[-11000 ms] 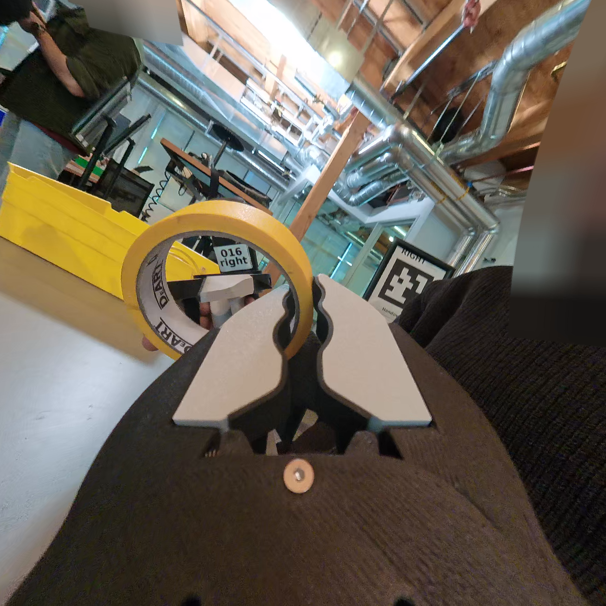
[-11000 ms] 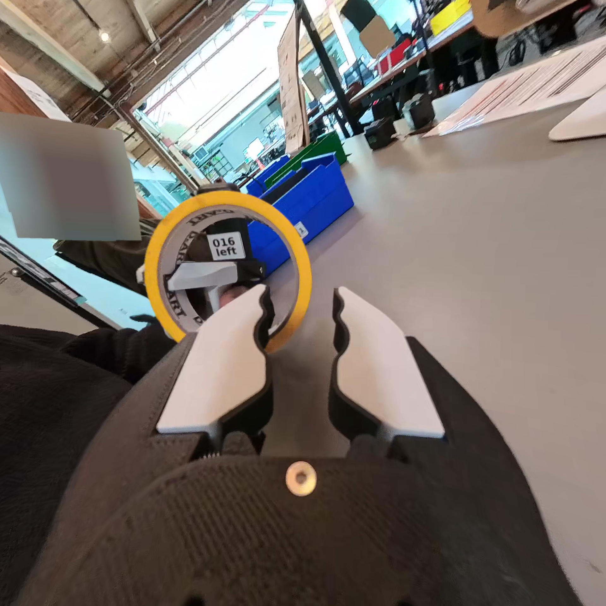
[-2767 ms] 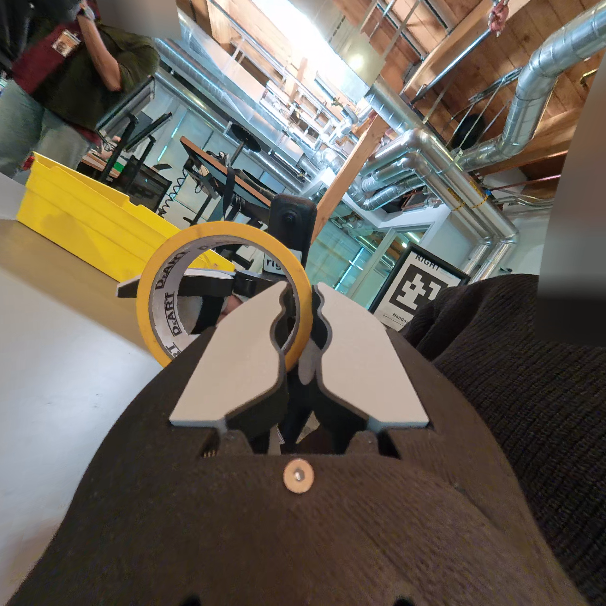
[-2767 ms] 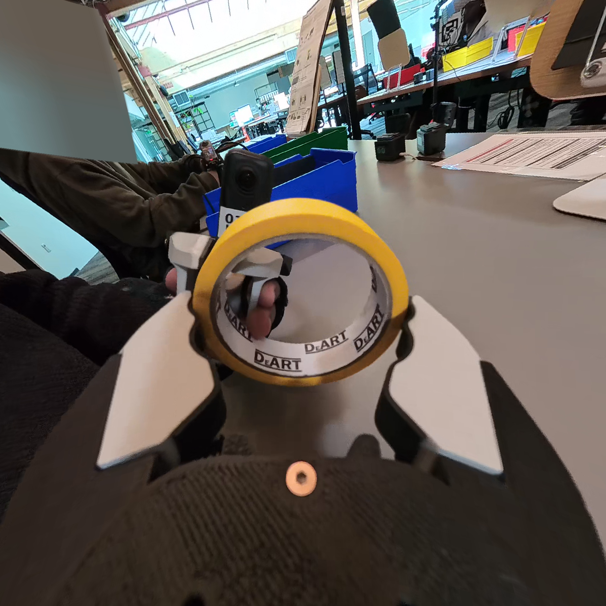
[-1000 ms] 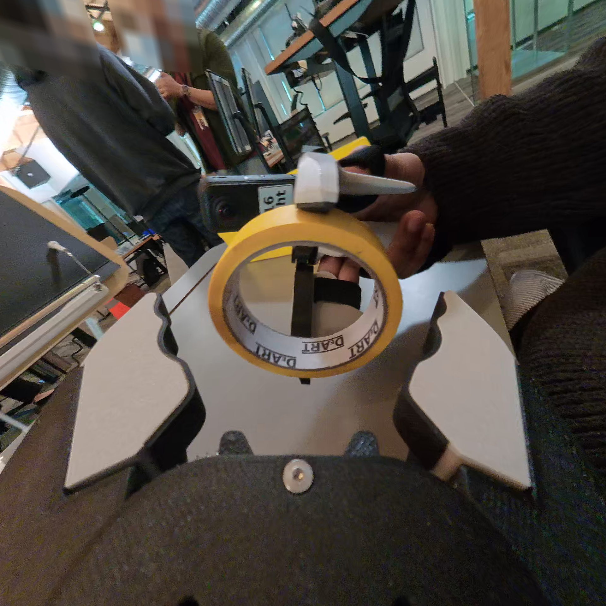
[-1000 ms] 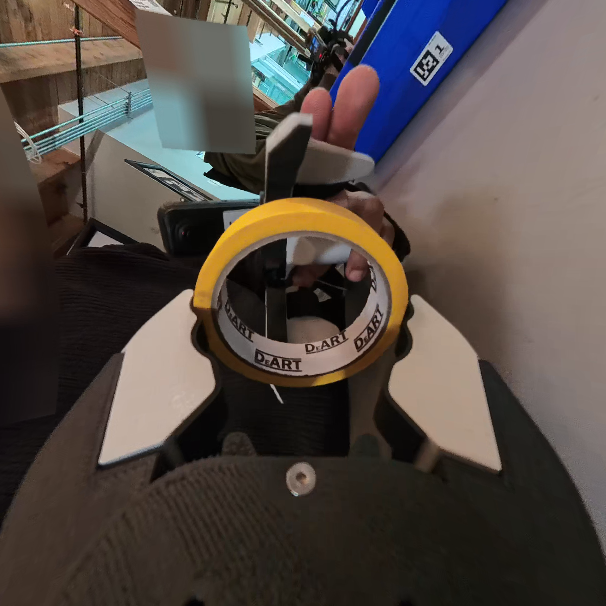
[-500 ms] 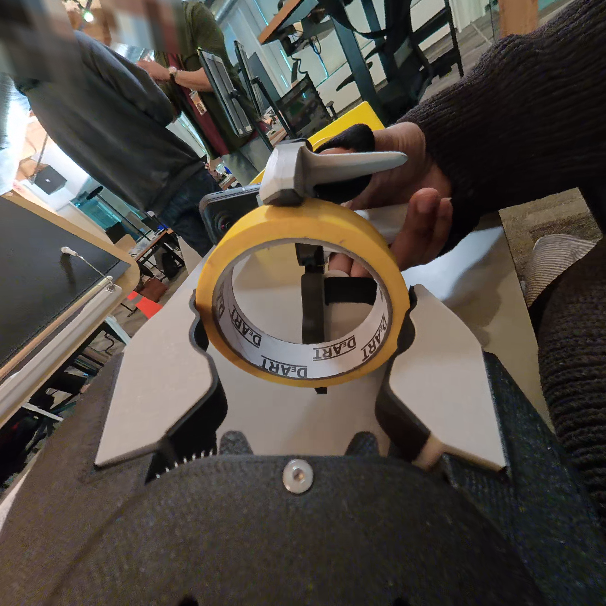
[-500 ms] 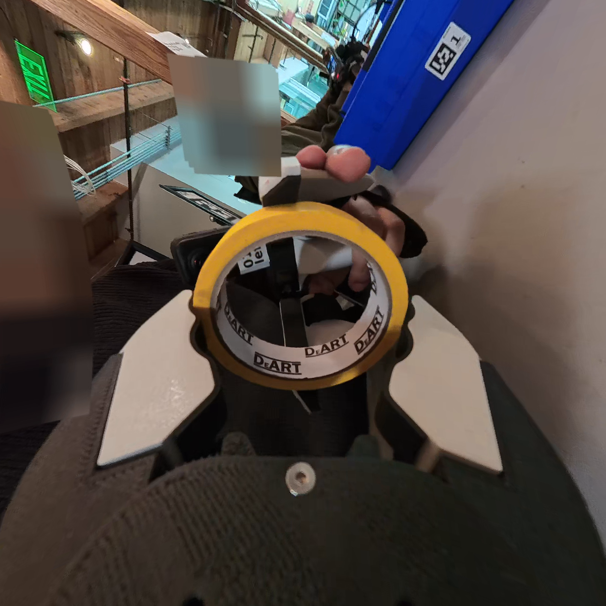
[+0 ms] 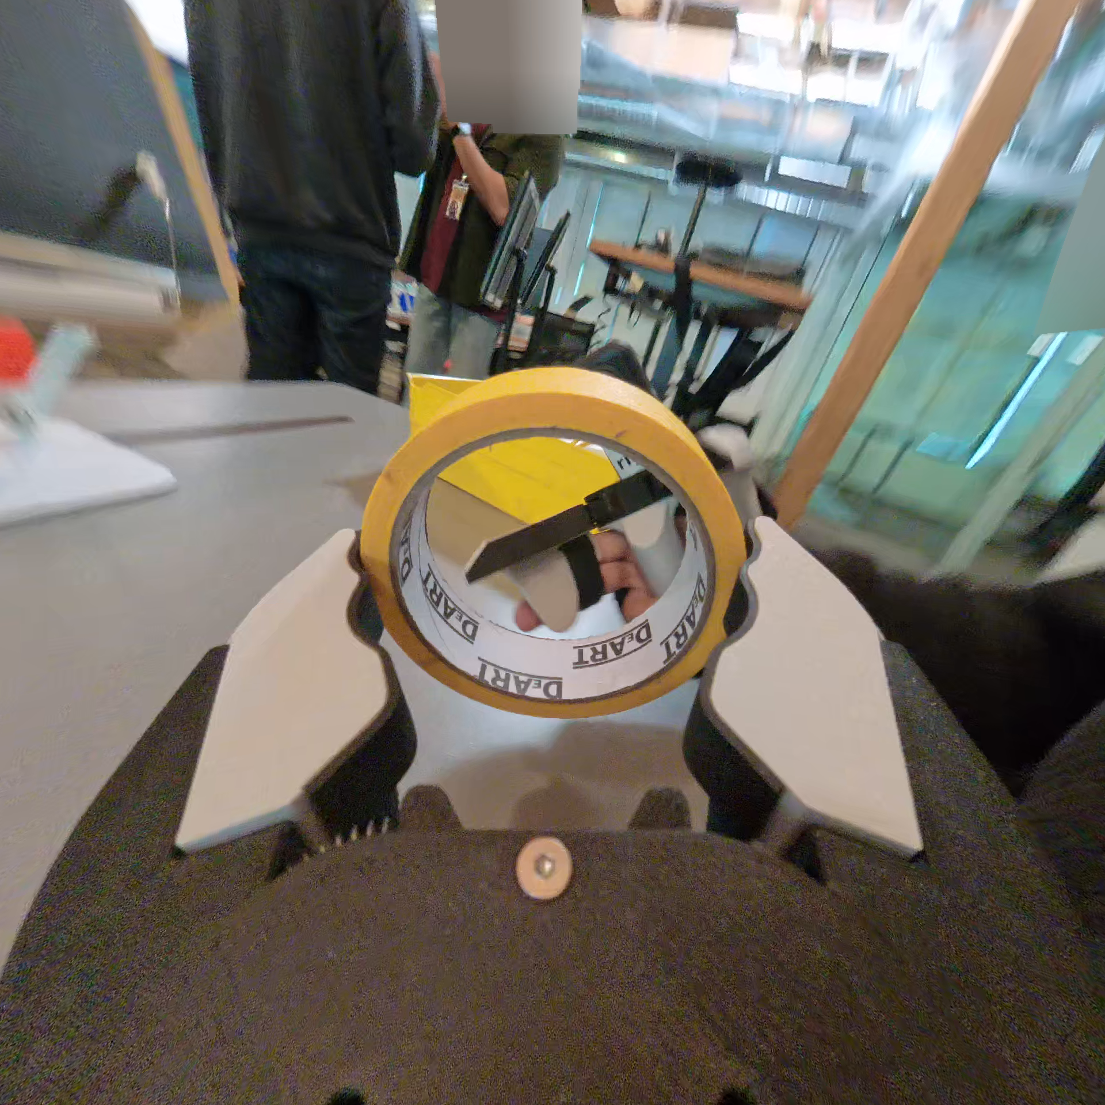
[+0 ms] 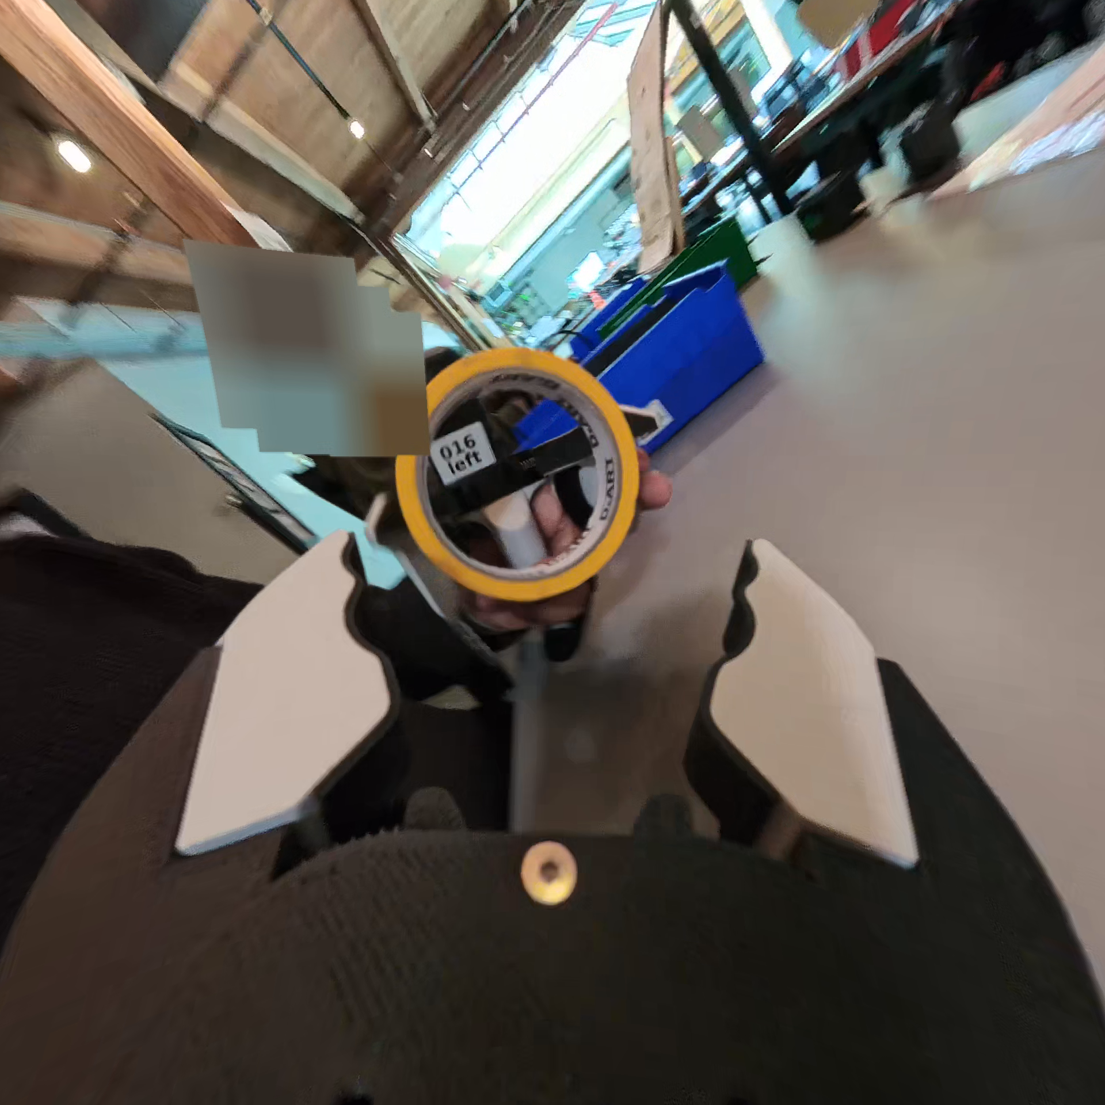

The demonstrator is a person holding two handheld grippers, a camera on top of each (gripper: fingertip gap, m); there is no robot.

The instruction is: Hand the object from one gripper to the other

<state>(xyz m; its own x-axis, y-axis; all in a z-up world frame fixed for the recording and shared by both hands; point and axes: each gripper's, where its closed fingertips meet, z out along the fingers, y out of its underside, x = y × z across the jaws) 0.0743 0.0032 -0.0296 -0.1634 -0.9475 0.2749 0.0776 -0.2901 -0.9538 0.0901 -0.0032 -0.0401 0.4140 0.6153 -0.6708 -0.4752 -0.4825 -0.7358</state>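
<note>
A roll of yellow tape (image 9: 556, 397) with a white printed core stands upright between the fingers of my left gripper (image 9: 553, 538), which is shut on its two sides. Through the roll's hole the right gripper's black finger (image 9: 568, 532) and the hand (image 9: 622, 580) holding it show a little beyond. In the right wrist view my right gripper (image 10: 547, 544) is open and empty. The tape (image 10: 520, 589) sits ahead of its fingertips, apart from them, held by the left gripper (image 10: 517, 472).
A grey table (image 9: 149, 598) lies below. A white base plate (image 9: 60, 472) sits at its left, a yellow box (image 9: 436, 400) behind the tape. Two people (image 9: 311, 179) stand beyond. A wooden post (image 9: 927, 239) rises at right. A blue bin (image 10: 675, 353) stands on the table.
My left gripper closed on the tape. My right gripper let go, opened and drew back from it. Both views swung round.
</note>
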